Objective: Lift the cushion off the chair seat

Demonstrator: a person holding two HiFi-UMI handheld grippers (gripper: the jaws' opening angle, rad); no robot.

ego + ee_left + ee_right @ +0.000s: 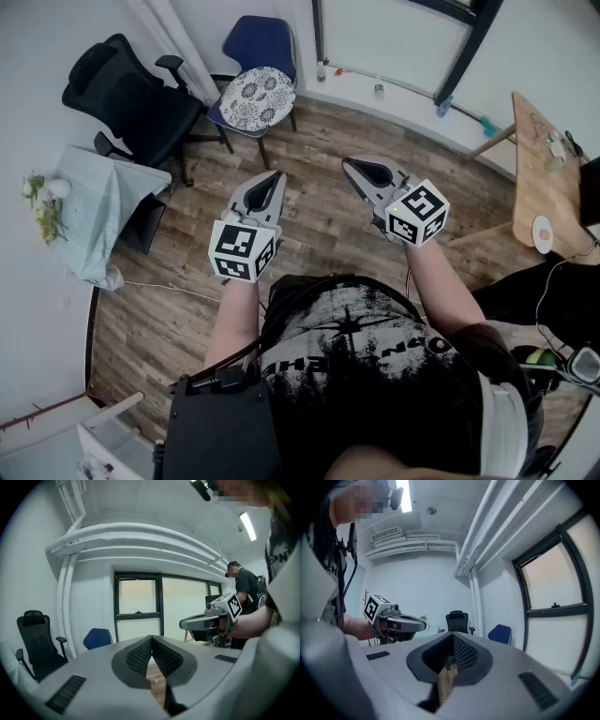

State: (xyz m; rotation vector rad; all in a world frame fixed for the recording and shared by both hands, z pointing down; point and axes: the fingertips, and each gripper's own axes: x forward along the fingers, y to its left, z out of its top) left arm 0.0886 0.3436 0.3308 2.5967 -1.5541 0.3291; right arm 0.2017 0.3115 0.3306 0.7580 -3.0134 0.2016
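A round cushion (256, 97) with a white and dark floral pattern lies on the seat of a blue chair (262, 42) by the far wall. My left gripper (275, 175) is held in the air well short of the chair, pointing toward it, its jaws shut and empty. My right gripper (347, 163) hovers beside it to the right, also shut with nothing in it. In the left gripper view the blue chair (97, 638) shows past the closed jaws (151, 639); the cushion is hidden there. The right gripper view shows the blue chair (500, 633) beyond its closed tips (452, 638).
A black office chair (131, 98) stands left of the blue chair. A small table under a pale cloth (103, 211) with flowers (42, 202) stands at the left wall. A wooden table (544, 178) is at the right. Wood floor (319, 225) lies between me and the chair.
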